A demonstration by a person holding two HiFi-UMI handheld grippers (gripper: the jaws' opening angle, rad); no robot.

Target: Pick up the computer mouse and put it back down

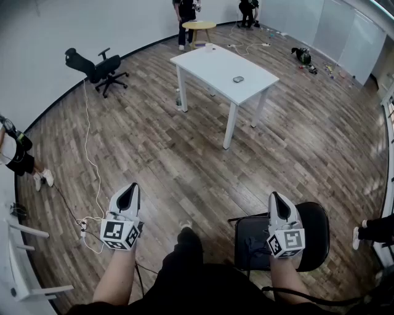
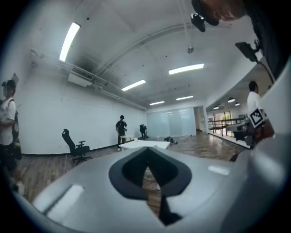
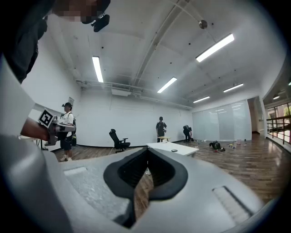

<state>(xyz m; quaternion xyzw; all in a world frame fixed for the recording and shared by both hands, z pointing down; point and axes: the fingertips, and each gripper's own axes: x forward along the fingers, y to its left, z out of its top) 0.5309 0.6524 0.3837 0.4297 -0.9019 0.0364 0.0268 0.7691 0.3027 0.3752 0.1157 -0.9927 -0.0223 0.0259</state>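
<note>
Head view lays the whole room out below me: my left gripper (image 1: pixel 130 191) and my right gripper (image 1: pixel 275 198) are held level side by side over the wood floor (image 1: pixel 184 154). Both are well apart from the white table (image 1: pixel 203 61) far ahead, where the computer mouse (image 1: pixel 238 79) lies on the top towards the right-hand end, touched by neither gripper. Only this view shows the black seat (image 1: pixel 315 224) just beside my right gripper and the pale cable (image 1: pixel 89 147) trailing across the boards at my left. Both gripper views look level across the room and add the ceiling (image 2: pixel 136 45) with its strip lights (image 3: pixel 216 47), which the head view leaves out. Left gripper view shows my left jaws pressed together at the tips with nothing between them, and at its right edge the marker cube (image 2: pixel 256 117) of my other gripper; I cannot make out the mouse there. Right gripper view shows my right jaws likewise closed and empty, with the mouse as a small dark spot on the far table. Counting: two grippers, one mouse, one white table, one small round table (image 1: pixel 199 25), and two black chairs, namely the seat and an office chair (image 1: pixel 98 66) by the wall. Four other people are here: one standing person (image 1: pixel 184 15) at the round table, one bent-over person (image 1: pixel 248 9) beyond, one bystander (image 1: pixel 21 157) at the left edge, and one leg and shoe (image 1: pixel 372 231) at the right edge.
</note>
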